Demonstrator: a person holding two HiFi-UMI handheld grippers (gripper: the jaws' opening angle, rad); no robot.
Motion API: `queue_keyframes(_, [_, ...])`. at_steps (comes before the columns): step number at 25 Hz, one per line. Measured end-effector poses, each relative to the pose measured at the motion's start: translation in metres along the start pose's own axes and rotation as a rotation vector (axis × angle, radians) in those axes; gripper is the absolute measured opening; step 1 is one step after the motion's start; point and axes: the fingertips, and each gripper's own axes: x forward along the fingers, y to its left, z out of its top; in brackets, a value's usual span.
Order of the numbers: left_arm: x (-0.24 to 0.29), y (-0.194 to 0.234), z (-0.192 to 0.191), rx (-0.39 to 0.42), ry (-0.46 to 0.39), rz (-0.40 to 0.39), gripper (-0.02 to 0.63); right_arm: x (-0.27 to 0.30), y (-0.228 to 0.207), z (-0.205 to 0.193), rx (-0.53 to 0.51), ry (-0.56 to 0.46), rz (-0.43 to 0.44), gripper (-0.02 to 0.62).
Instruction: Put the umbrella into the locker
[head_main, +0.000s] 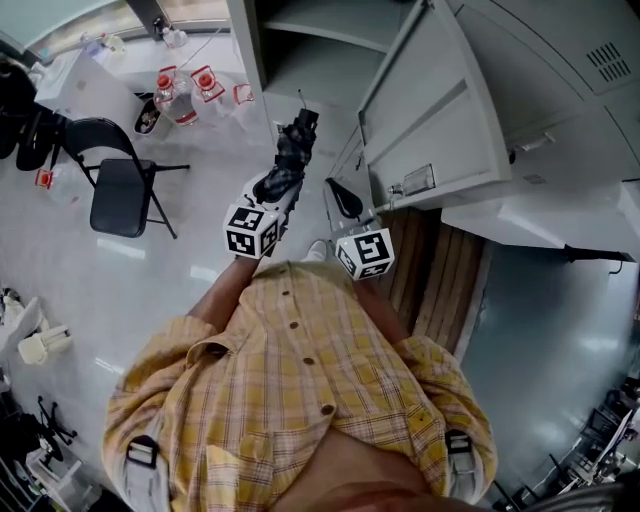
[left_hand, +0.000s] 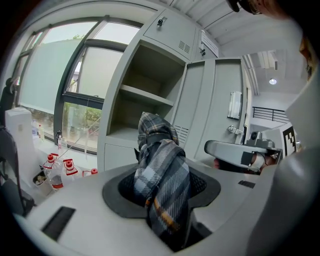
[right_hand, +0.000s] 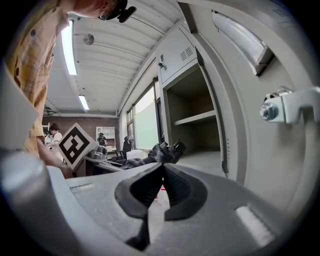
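Left claw: the left claw (left_hand: 162, 200) is clenched around the lower part of the folded umbrella (left_hand: 160, 170). Its dark pads press into the plaid cloth from both sides.
Right claw: the right claw (right_hand: 162, 170) is closed on nothing, its pad tips meeting. It hangs just beside the left claw, near the edge of the locker door (right_hand: 280, 60).
Umbrella, place: in the head view the umbrella (head_main: 290, 150) sticks forward out of the left claw (head_main: 280, 185), carried in the air. Its far end points toward the locker and it is not yet inside.
Umbrella, handling: it is probably light. The cloth is soft and loosely bunched over what should be a stiff core of shaft and ribs, and it looks smooth enough to slide if pinched by the canopy alone.
Where to hold: the bundle's thick middle, below the dark strap (left_hand: 155, 142), looks best, since the pads bite on the core there. The present hold looks sound.
Locker door: it stands swung open at the right, its latch (right_hand: 280, 107) close to the right claw (head_main: 335, 187).
Locker: the open compartment (left_hand: 145, 105) lies straight ahead beyond the umbrella's tip. A shelf (left_hand: 147, 95) crosses it, with bare space above and below.
Far floor: a folding chair (head_main: 120, 190) and red-capped bottles (head_main: 180, 95) stand well off to the left, by the window (left_hand: 65, 85).
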Motion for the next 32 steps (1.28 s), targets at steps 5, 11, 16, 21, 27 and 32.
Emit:
queue_keyframes(5, [0.018, 0.005, 0.008, -0.012, 0.0, 0.013, 0.181, 0.002, -0.003, -0.003, 0.008, 0.007, 0.011, -0.003])
queue_keyframes(11, [0.043, 0.015, 0.028, -0.063, -0.017, 0.019, 0.181, 0.006, -0.006, -0.002, 0.004, 0.004, 0.012, -0.003])
queue_keyframes(16, [0.07, 0.03, 0.041, -0.134, -0.011, 0.029, 0.181, 0.01, -0.009, -0.002, -0.008, 0.007, 0.011, -0.003])
queue_keyframes(21, [0.091, 0.046, 0.057, -0.199, -0.015, 0.041, 0.181, 0.014, -0.012, -0.001, -0.016, 0.012, 0.011, -0.003])
queue_keyframes(27, [0.11, 0.061, 0.073, -0.202, -0.03, 0.054, 0.183, 0.017, -0.017, 0.001, -0.006, 0.015, 0.004, -0.003])
queue_keyframes(32, [0.123, 0.07, 0.091, -0.204, -0.049, 0.082, 0.183, 0.018, -0.025, 0.001, 0.011, 0.012, -0.017, -0.003])
